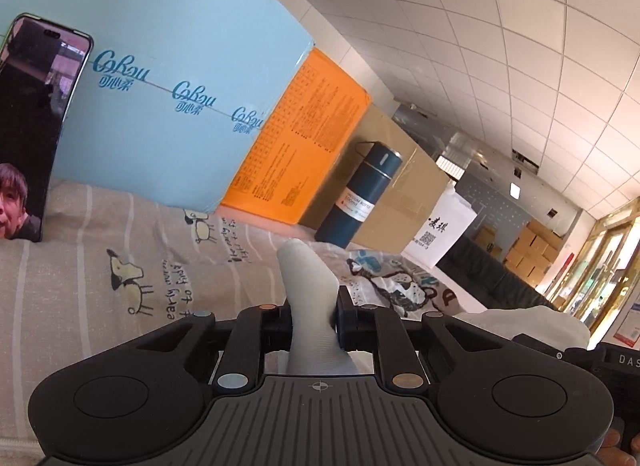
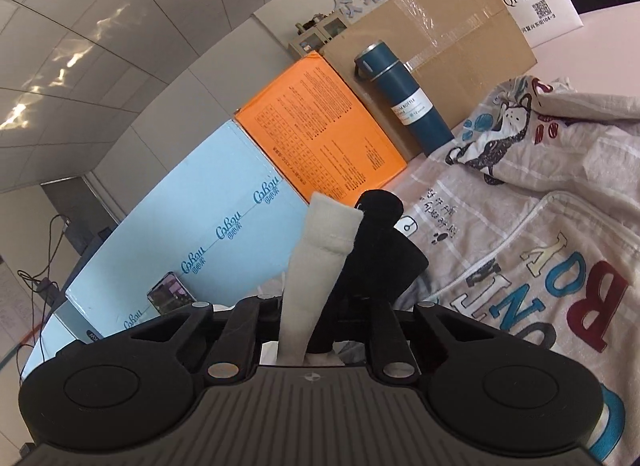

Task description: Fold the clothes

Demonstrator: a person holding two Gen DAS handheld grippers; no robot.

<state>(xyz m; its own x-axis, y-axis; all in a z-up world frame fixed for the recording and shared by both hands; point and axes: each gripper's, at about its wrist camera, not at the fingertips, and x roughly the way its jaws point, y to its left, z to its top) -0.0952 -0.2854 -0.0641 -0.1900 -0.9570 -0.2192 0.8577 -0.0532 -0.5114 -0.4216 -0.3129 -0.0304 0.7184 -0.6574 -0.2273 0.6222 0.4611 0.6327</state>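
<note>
My left gripper (image 1: 312, 322) is shut on a pale grey sock (image 1: 308, 290) whose end sticks up between the jaws. My right gripper (image 2: 316, 322) is shut on the other end, a cream-white sock (image 2: 320, 250), with a black sock (image 2: 380, 234) pinched beside it. The right gripper's end of the sock also shows at the right edge of the left wrist view (image 1: 536, 322). Printed beige clothes (image 2: 540, 225) lie spread on the surface beneath both grippers, and show in the left wrist view (image 1: 120, 278) too.
A light blue carton (image 1: 160, 97), an orange box (image 1: 304, 145), a brown cardboard box (image 1: 396, 193) and a white paper bag (image 1: 444, 229) line the back. A dark blue flask (image 1: 360, 197) stands before them. A phone (image 1: 32, 125) leans on the blue carton.
</note>
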